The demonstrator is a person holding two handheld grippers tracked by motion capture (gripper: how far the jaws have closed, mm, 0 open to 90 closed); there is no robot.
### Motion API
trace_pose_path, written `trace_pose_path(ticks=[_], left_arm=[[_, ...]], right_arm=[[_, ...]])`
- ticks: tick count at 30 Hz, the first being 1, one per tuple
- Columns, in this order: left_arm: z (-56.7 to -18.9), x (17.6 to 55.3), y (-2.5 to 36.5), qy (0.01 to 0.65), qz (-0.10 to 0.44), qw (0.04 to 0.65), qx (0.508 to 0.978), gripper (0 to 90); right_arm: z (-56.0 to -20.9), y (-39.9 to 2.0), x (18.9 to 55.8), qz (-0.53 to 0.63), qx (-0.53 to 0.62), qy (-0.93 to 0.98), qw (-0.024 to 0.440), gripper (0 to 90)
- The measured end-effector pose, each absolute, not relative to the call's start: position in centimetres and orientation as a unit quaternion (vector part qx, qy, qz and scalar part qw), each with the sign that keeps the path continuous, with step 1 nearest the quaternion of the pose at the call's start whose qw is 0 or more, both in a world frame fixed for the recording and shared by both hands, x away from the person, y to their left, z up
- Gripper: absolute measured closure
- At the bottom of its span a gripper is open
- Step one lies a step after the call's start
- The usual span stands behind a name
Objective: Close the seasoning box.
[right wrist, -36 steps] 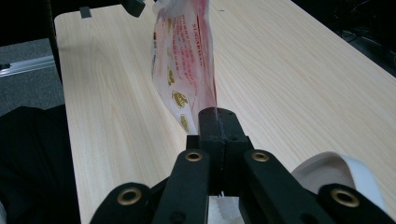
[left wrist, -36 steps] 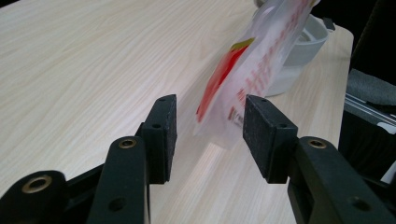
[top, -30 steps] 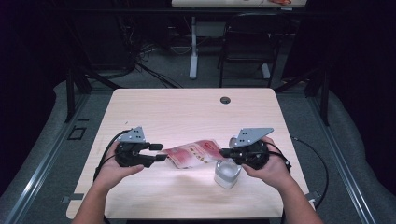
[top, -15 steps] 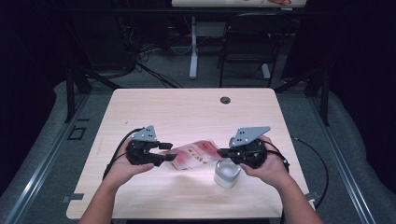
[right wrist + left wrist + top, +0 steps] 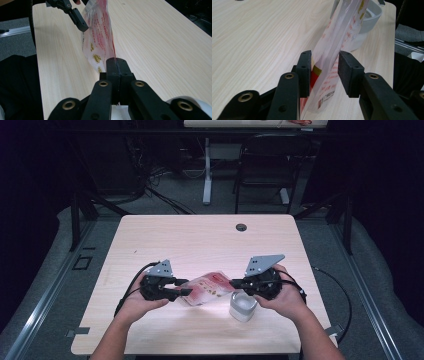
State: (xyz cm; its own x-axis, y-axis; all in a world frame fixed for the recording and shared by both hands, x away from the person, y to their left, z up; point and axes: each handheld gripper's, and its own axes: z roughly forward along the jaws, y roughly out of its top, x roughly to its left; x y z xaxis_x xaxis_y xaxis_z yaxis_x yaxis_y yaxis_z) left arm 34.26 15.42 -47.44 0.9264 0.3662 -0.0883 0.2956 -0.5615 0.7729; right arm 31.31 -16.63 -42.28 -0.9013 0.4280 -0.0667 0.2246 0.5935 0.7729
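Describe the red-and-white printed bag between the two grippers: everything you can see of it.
The bag is a thin, glossy plastic pouch, translucent white with red and gold print. It is held off the table, stretched edge-up between the grippers, beside a white round container. The right gripper is clamped shut on one end. The left gripper straddles the other end; its jaws have just been closing. The bag touches one pad, and a gap remains at the other.
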Motion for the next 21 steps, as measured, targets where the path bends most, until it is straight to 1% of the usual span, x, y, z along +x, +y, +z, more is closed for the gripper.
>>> trace_pose_path(ticks=[7, 12, 21], left_arm=[[-48.2, 34.2, 15.6, 0.187, 0.042, 0.423, 0.885, 70.3], [-48.5, 34.1, 15.5, 0.179, 0.043, 0.417, 0.89, 72.6], [-49.3, 34.0, 15.6, 0.178, 0.033, 0.427, 0.886, 77.1]], right_arm=[[-42.5, -16.0, 31.5, 0.408, 0.183, 0.886, 0.118, 90.0], [-42.7, -15.9, 31.6, 0.41, 0.185, 0.886, 0.115, 89.9], [-43.2, -16.1, 31.7, 0.422, 0.195, 0.879, 0.104, 85.2]])
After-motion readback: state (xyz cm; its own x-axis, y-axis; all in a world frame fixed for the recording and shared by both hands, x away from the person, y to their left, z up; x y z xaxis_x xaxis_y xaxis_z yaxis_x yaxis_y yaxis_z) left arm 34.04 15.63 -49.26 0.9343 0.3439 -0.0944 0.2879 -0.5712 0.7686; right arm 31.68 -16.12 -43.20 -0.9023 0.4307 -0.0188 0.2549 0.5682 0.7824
